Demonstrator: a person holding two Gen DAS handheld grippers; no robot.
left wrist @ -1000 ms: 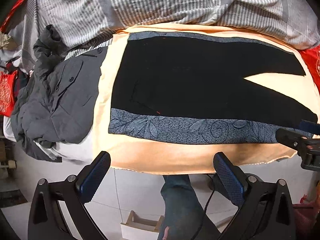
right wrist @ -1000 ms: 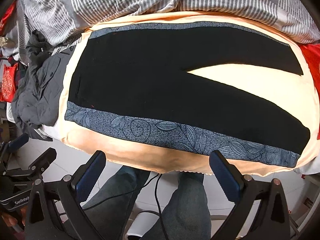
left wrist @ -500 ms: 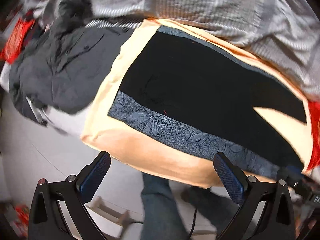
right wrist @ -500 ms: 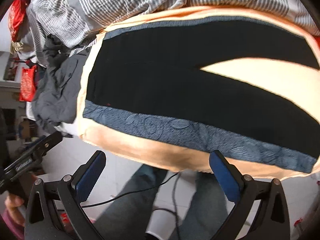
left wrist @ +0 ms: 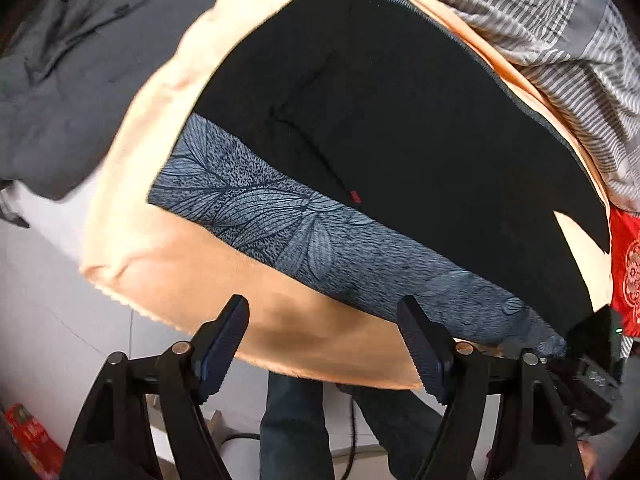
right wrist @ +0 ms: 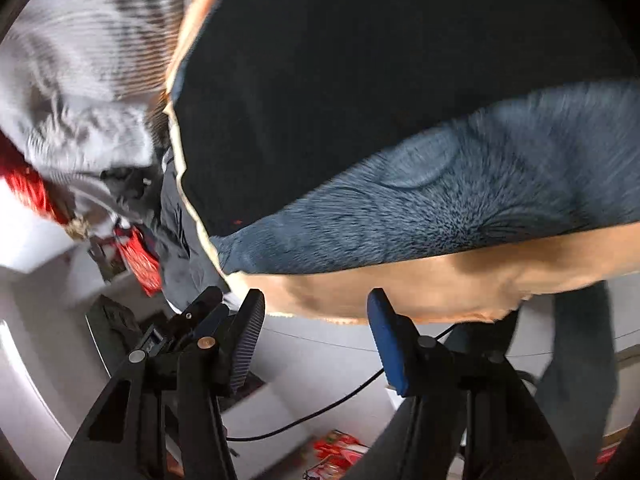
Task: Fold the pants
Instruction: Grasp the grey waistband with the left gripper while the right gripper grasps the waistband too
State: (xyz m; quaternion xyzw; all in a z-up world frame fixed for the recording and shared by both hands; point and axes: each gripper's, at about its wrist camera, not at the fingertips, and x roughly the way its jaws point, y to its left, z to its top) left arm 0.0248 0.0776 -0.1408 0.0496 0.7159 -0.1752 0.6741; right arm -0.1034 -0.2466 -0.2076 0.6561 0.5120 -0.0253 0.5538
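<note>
The black pants (left wrist: 400, 112) lie spread flat on a peach blanket (left wrist: 168, 252) on the bed, their grey leaf-patterned side stripe (left wrist: 320, 248) along the near edge. Both the left hand-held gripper (left wrist: 324, 344) and the right hand-held gripper (right wrist: 316, 340) hover at that edge, jaws closing, nothing between them. A grey jacket (left wrist: 80, 60) is heaped beside the blanket.

One pair of pants (left wrist: 400, 128), one peach blanket (left wrist: 328, 344), one grey jacket (left wrist: 80, 72), two tools.
</note>
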